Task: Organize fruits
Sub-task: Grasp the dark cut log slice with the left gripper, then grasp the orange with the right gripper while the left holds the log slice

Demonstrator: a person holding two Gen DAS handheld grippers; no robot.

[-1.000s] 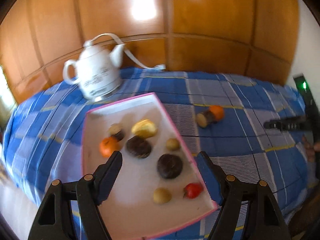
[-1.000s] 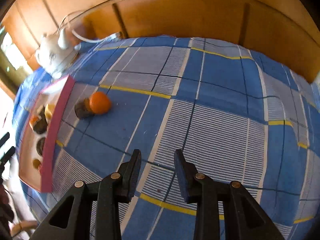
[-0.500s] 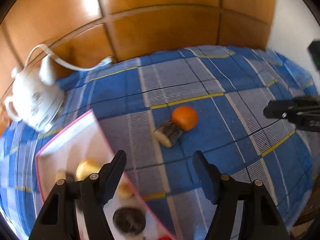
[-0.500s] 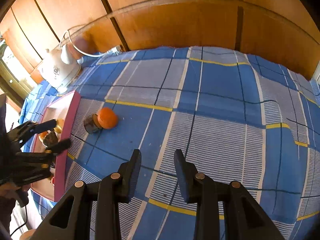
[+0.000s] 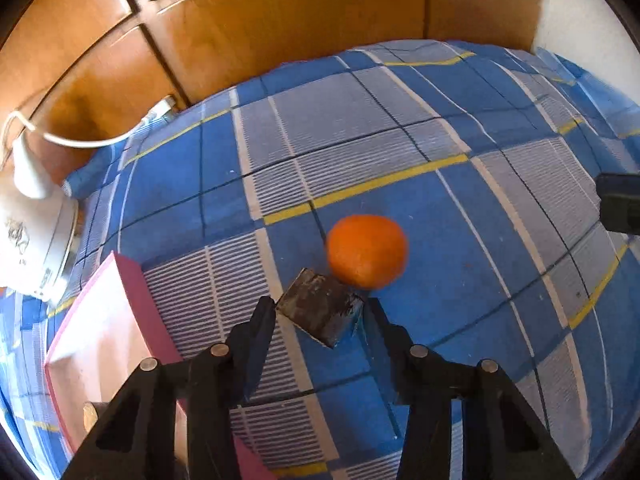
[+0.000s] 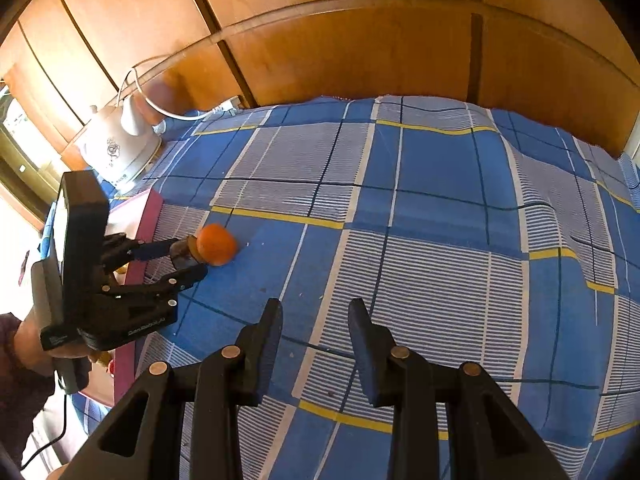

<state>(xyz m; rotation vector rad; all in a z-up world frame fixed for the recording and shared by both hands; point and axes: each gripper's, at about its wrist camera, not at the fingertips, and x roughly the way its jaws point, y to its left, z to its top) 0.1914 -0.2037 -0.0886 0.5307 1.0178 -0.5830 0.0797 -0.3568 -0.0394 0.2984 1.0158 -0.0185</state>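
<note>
1. In the left wrist view, the left gripper (image 5: 320, 312) sits at lower centre. Its jaws have just been closing, and the dark, rough-skinned cut piece of fruit (image 5: 320, 307) lies between the fingertips, with both tips at its sides.
2. The round orange fruit (image 5: 366, 251) lies just above and right of the dark piece, touching it, on the blue checked cloth (image 5: 400, 140).
3. The right wrist view shows the same hold at centre left: the dark piece sits between the two thin fingers and against the orange fruit.
4. The right gripper (image 6: 314, 324) hangs at lower centre of its own view, fingers set a little apart with only cloth between them.
5. The pink-rimmed tray (image 5: 136, 292) is cut off at lower left; its contents are mostly hidden.
6. The white ceramic kettle (image 6: 116, 148) is only partly seen at the left edge of the left view.
7. Whether the dark piece is lifted off the cloth cannot be told.
</note>
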